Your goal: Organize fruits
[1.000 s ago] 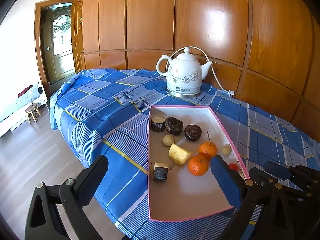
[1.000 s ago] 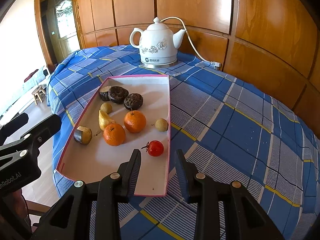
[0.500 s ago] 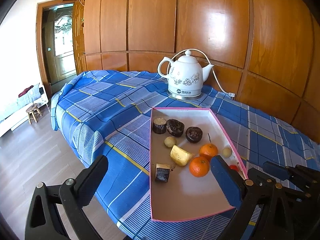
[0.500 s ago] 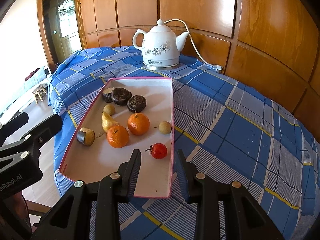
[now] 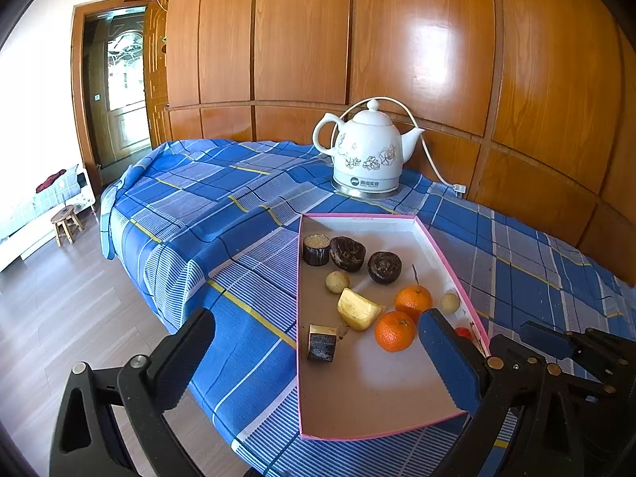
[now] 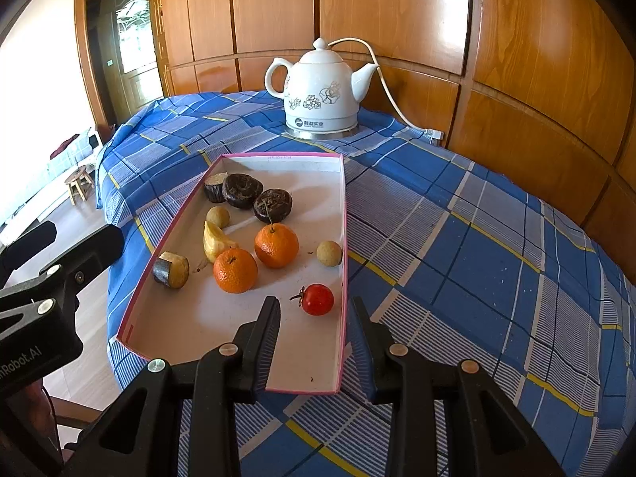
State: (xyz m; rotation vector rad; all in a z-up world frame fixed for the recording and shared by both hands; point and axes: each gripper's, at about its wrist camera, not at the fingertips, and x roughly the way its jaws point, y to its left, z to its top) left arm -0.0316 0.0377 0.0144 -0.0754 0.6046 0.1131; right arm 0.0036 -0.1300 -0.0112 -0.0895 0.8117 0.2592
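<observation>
Both grippers unmoved, left gripper wide open, right gripper narrowly parted, empty, fruit tray unchanged.

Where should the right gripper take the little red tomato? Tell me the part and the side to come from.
Grip the cherry tomato across its round body, below the stem that sticks out on its left. Come from above and the near side, where the right gripper already hangs with its fingers apart. One finger must likely slip between the tomato and the tray wall close on its right.
</observation>
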